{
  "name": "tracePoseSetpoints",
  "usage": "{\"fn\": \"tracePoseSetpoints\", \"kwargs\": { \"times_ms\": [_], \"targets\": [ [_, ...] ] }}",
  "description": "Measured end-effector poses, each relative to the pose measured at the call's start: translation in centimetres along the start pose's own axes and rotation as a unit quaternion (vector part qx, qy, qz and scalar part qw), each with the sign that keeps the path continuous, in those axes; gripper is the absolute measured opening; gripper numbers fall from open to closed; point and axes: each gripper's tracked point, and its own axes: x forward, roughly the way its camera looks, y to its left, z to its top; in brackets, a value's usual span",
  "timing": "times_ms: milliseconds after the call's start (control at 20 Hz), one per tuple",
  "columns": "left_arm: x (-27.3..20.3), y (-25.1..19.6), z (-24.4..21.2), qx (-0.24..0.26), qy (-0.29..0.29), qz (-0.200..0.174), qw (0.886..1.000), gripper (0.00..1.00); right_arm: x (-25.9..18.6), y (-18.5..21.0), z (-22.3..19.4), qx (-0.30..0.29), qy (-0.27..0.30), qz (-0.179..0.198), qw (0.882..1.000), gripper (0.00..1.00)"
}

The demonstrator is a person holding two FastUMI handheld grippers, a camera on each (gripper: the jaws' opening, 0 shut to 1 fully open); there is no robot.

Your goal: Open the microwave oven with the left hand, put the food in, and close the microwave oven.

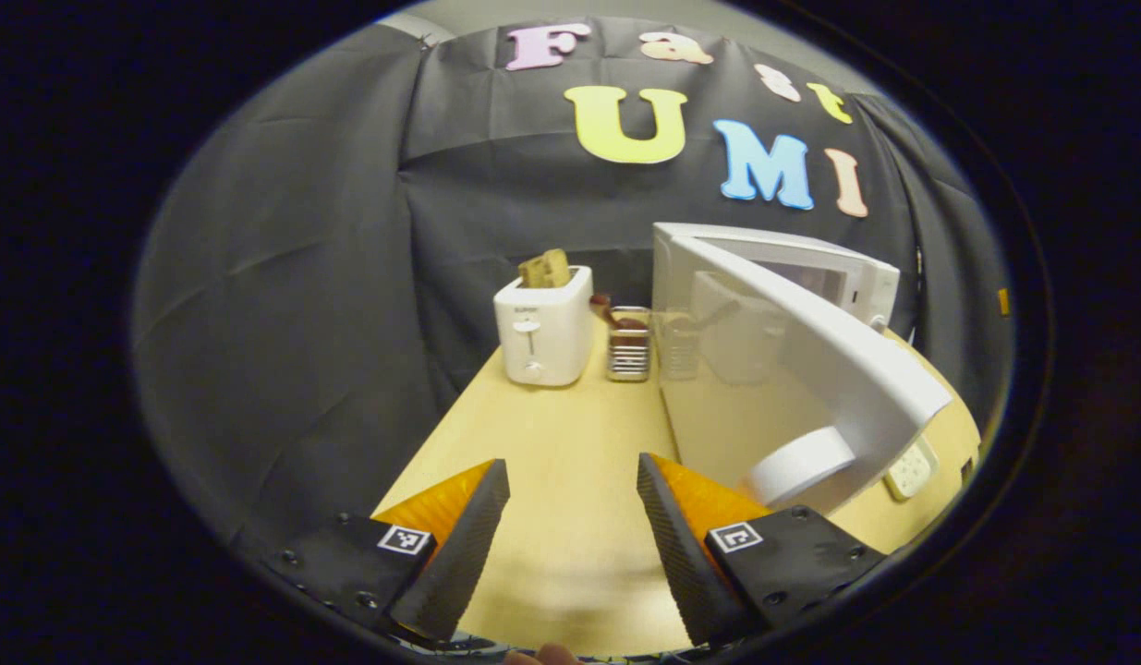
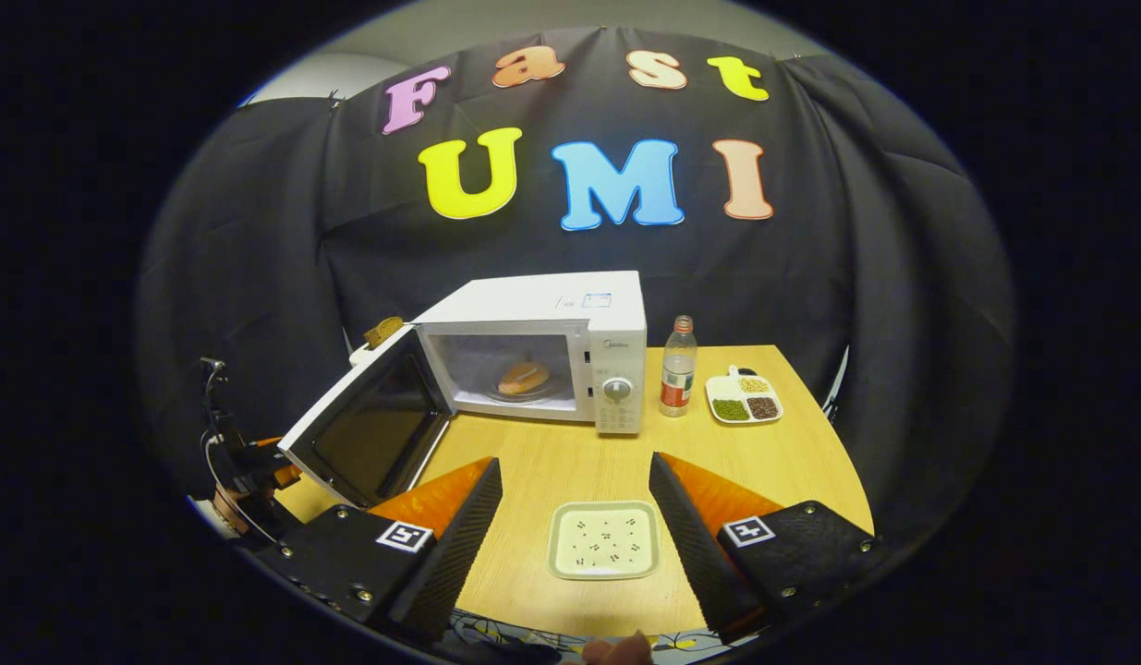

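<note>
The white microwave [image 2: 542, 356] stands at the back of the wooden table with its door [image 2: 371, 429] swung wide to the left. A bread roll [image 2: 524, 377] lies on the turntable inside. My right gripper [image 2: 575, 503] is open over a square pale plate [image 2: 604, 540] near the front edge, holding nothing. In the left gripper view the door [image 1: 838, 369] is seen from its outer side, just right of my left gripper [image 1: 573, 503], which is open and apart from it. The other gripper [image 2: 247, 476] shows to the left of the door in the right gripper view.
A white toaster [image 1: 542, 328] with bread in it and a metal utensil rack [image 1: 628, 351] stand at the table's back left. A bottle [image 2: 678, 379] and a dish of beans [image 2: 744, 397] stand right of the microwave. A socket strip [image 1: 912, 466] lies under the door.
</note>
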Motion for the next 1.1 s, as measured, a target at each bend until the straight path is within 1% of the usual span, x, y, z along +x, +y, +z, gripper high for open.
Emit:
{"fn": "tracePoseSetpoints", "kwargs": {
  "times_ms": [100,250,300,450,550,700,800,1100],
  "targets": [
    [0.7,-3.5,2.1,0.023,-0.022,-0.03,0.999,0.94,-0.2,-1.0,0.2,0.011,0.0,-0.01,1.0,0.98],
    [2.1,-9.2,4.9,0.052,-0.043,-0.073,0.995,0.96,-0.4,-2.3,0.7,0.024,-0.003,-0.024,0.999,0.98],
    [2.6,-11.0,5.6,0.061,-0.047,-0.085,0.993,0.94,-0.4,-2.9,0.8,0.027,-0.004,-0.03,0.999,0.98],
    [4.6,-15.4,7.0,0.072,-0.054,-0.112,0.99,0.94,-0.4,-4.5,1.3,0.039,-0.007,-0.047,0.998,0.98],
    [6.1,-16.9,7.8,0.075,-0.056,-0.116,0.989,0.94,-0.7,-5.5,1.5,0.051,-0.008,-0.06,0.997,0.98],
    [8.4,-19.2,8.6,0.058,-0.051,-0.13,0.988,0.94,-0.8,-7.1,1.8,0.067,-0.01,-0.077,0.995,0.98],
    [9.5,-21.1,10.3,0.055,-0.054,-0.138,0.987,0.95,-0.7,-8.1,1.8,0.073,-0.009,-0.088,0.993,0.98],
    [14.2,-26.8,12.9,0.073,-0.068,-0.172,0.98,0.94,-0.5,-10.0,1.8,0.082,-0.007,-0.112,0.99,0.98]
  ]
}}
